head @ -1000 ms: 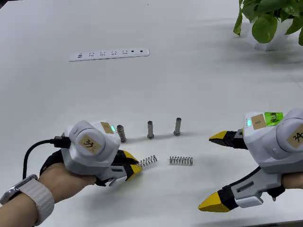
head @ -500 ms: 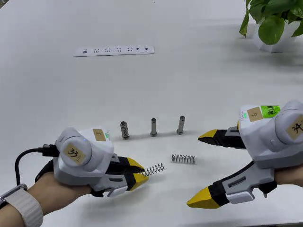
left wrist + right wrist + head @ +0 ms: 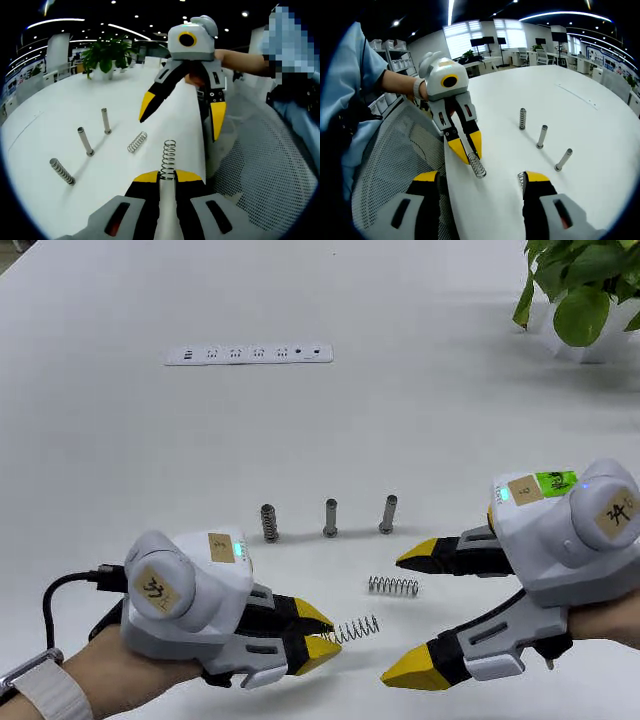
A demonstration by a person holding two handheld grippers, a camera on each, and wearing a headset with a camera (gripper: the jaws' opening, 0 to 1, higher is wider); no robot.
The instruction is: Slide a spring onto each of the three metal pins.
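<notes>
White table (image 3: pixel 120 460), head view.

- Far left: white power strip (image 3: pixel 249 355), lying flat.
- Far right corner: potted plant (image 3: pixel 585 285).
- Centre: row of three upright metal pins. Left pin (image 3: pixel 268 523) already sleeved in a spring. Middle pin (image 3: pixel 330 517) and right pin (image 3: pixel 388 513) bare.
- Near side of the row, toward the right pin: loose spring (image 3: pixel 393 586), lying flat.

Left gripper (image 3: pixel 315 635), near left, hand-held. Black cable (image 3: pixel 60 590) at the rear, pale wrist strap (image 3: pixel 35 695) behind. Jaws pinched narrow on one end of the held spring (image 3: pixel 352 629), rest of the coil jutting out to the right. Lifted or resting on the table: not clear.

Right gripper (image 3: pixel 395 620), near right. Jaws spread wide, nothing between them. Far jaw tip near the loose spring.

Added by the left gripper view: mesh chair (image 3: pixel 260 160) beside the near table edge, ceiling lights (image 3: pixel 55 21), the held spring running straight out from the closed yellow tips, the right gripper facing in with jaws agape.

Added by the right gripper view: light blue sleeve (image 3: pixel 345 100) at left, the left gripper head-on with the coil at its tips, the loose spring just beside the far jaw tip. Touching or not: cannot tell.
</notes>
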